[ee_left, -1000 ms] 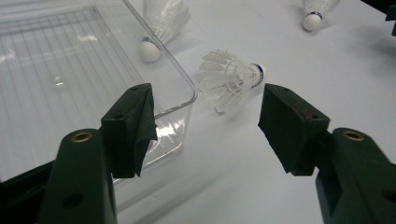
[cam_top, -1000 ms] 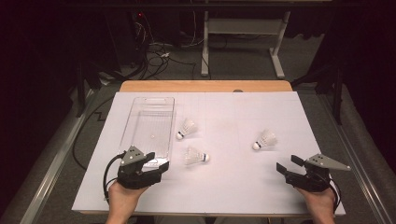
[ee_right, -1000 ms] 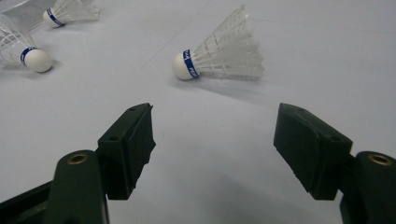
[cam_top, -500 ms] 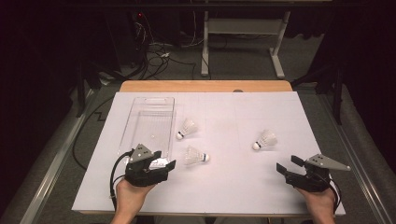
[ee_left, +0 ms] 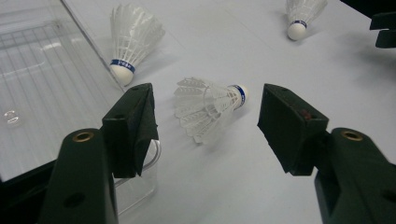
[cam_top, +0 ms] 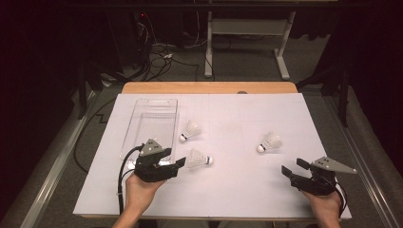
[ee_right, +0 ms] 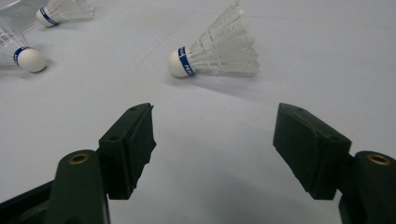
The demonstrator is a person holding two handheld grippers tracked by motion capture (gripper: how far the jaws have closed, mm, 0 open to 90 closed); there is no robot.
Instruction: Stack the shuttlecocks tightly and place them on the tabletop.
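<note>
Three white shuttlecocks lie on their sides on the white table sheet (cam_top: 237,185). The nearest one (cam_top: 198,159) (ee_left: 208,106) rests just ahead of my left gripper (cam_top: 177,165) (ee_left: 205,128), which stands open with the feathers close to its jaws, not touching. A second shuttlecock (cam_top: 191,130) (ee_left: 130,39) lies beside the clear plastic tray (cam_top: 152,124) (ee_left: 42,84). The third (cam_top: 269,141) (ee_right: 217,49) lies a short way ahead of my right gripper (cam_top: 292,170) (ee_right: 215,140), open with nothing between its jaws.
The clear tray holds nothing and sits left of centre, its near corner under my left gripper's left jaw. A wooden tabletop edge (cam_top: 209,87) borders the sheet at the back. Beyond it stand desk legs (cam_top: 207,42) and cables on a dark floor.
My left gripper has moved forward and to the right, closing in on the nearest shuttlecock. The right gripper has stayed in place.
</note>
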